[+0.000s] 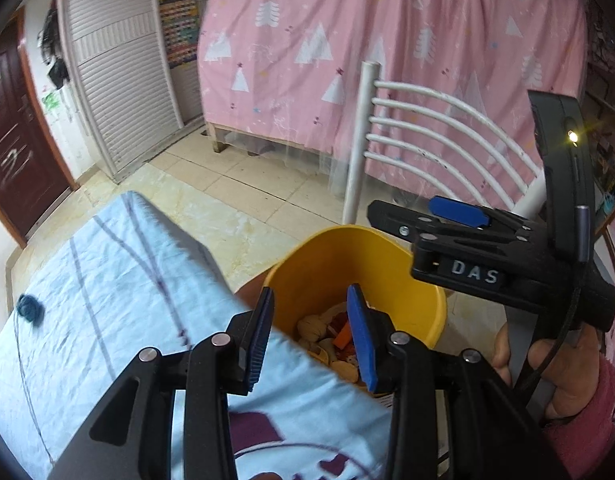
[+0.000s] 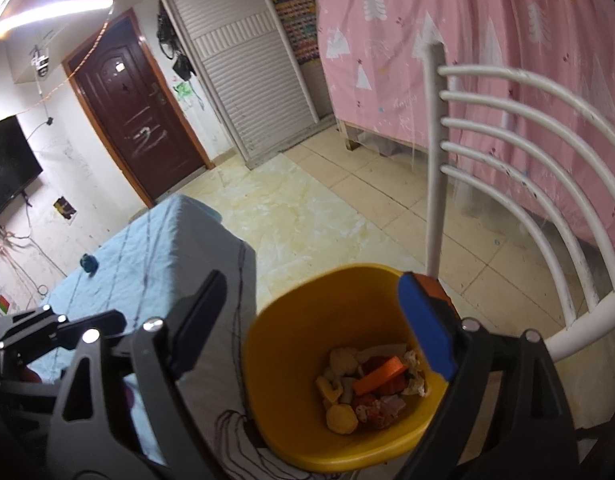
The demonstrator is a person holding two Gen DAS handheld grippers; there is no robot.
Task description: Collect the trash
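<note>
On the blue bedsheet (image 1: pixel 107 280) at left, a dark blue ball of yarn (image 1: pixel 29 309) is being left uncollected. The left gripper (image 1: pixel 309 334) is being held released, nothing between its pads. The right gripper (image 2: pixel 307 320) is being held wide above the upright yellow bin (image 2: pixel 287 420), mouth upward, scraps (image 2: pixel 371 384) inside. A drop appears finished; retrieving the ball is judged next.

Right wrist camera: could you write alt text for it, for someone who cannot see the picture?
An open, empty right gripper hovers over a yellow bin holding crumpled scraps and an orange piece. The bin sits beside a table under a light blue cloth, with a white metal chair and pink curtain behind.
</note>
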